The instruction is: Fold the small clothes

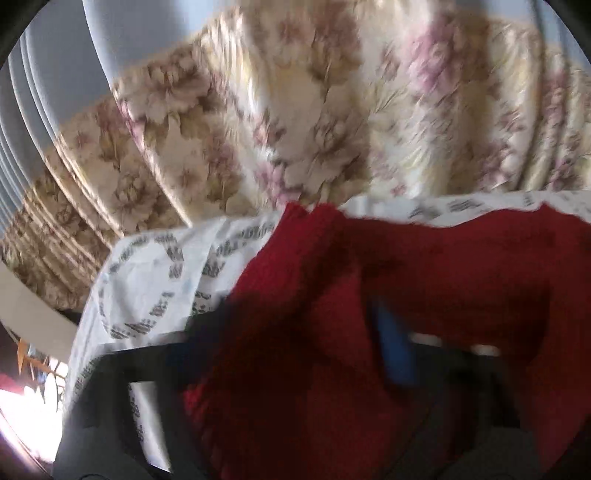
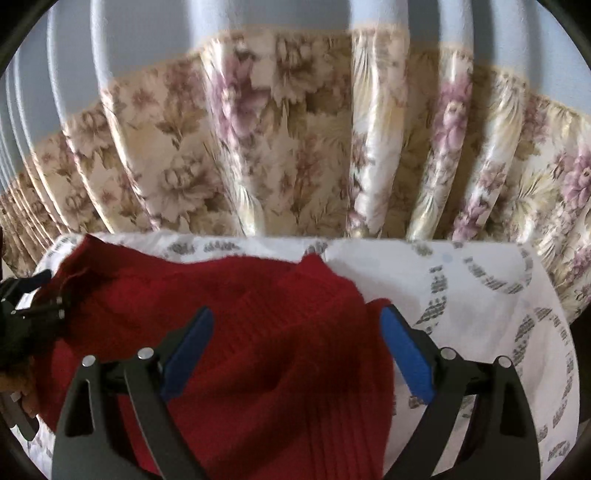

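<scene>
A red knitted garment lies on a white sheet with grey printed arcs. My right gripper is open, its blue pads set wide to either side of the garment's right part, just above it. My left gripper shows at the left edge of the right wrist view, shut on the garment's left edge, which is lifted. In the blurred left wrist view the red garment drapes over my left gripper and hides most of it; one blue pad shows through.
A floral cream and pink curtain hangs right behind the sheet-covered surface, below a pale blue pleated part. The sheet's far edge runs along the curtain. A bright window area is at the far left.
</scene>
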A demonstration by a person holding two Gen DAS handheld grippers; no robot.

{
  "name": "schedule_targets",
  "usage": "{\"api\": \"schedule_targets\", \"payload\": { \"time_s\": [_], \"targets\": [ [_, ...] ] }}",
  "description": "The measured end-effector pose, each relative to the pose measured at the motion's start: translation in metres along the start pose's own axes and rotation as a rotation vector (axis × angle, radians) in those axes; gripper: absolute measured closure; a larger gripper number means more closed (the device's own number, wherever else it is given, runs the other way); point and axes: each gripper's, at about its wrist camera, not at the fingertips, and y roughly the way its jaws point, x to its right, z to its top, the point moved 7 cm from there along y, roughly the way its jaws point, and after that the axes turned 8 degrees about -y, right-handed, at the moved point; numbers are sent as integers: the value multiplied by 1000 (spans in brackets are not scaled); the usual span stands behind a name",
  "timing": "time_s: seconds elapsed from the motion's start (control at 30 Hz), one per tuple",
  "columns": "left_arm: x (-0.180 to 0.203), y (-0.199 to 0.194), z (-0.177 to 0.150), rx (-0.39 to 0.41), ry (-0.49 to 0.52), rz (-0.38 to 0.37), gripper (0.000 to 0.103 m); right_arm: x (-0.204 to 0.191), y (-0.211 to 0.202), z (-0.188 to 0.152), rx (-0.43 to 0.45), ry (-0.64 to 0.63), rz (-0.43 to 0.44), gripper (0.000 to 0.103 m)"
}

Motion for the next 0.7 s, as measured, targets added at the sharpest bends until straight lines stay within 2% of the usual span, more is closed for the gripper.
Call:
{"api": "schedule_targets", "payload": {
  "time_s": [0.03, 0.07, 0.1, 0.13, 0.17, 0.2, 0.4, 0.47, 0.5, 0.53, 0.57, 0.6, 0.63, 0.67, 0.7],
  "targets": [
    [-5, 7, 1, -20, -20, -1, 81, 0, 8, -1, -22, 3, 8, 19],
    [-10, 13, 3, -31, -45, -11, 84, -1, 15, -3, -50, -2, 15, 34],
    [-14, 16, 6, -33, -64, -10, 88, -2, 27, -6, -94, -21, 10, 44],
    [-16, 16, 8, -24, -76, -7, 89, -3, 32, -7, -112, -36, 0, 69],
    [-20, 15, 13, -10, -90, 2, 89, -3, 37, -7, -124, -56, -19, 86],
    [-26, 14, 18, 7, -106, 12, 90, -2, 38, -6, -124, -64, -30, 91],
    [-42, 6, 45, 95, -165, 62, 91, 14, 16, 21, 26, 10, -56, 94],
    [-44, 5, 51, 111, -192, 66, 90, 17, 15, 24, 41, 34, -64, 94],
    [-44, 9, 52, 103, -197, 79, 87, 17, 21, 23, 23, 29, -70, 94],
    [-45, 16, 53, 89, -190, 103, 82, 17, 27, 22, 4, 25, -79, 91],
    [-45, 25, 51, 65, -175, 125, 79, 17, 35, 18, -24, 20, -86, 77],
    [-46, 30, 50, 50, -165, 142, 69, 17, 44, 14, -68, 16, -88, 69],
    [-50, 40, 46, 18, -148, 187, 49, 18, 48, 11, -86, 22, -90, 58],
    [-56, 42, 44, 17, -151, 206, 40, 20, 47, 10, -81, 34, -89, 57],
    [-60, 41, 44, 22, -158, 212, 23, 22, 44, 8, -75, 39, -86, 54]
  ]
}}
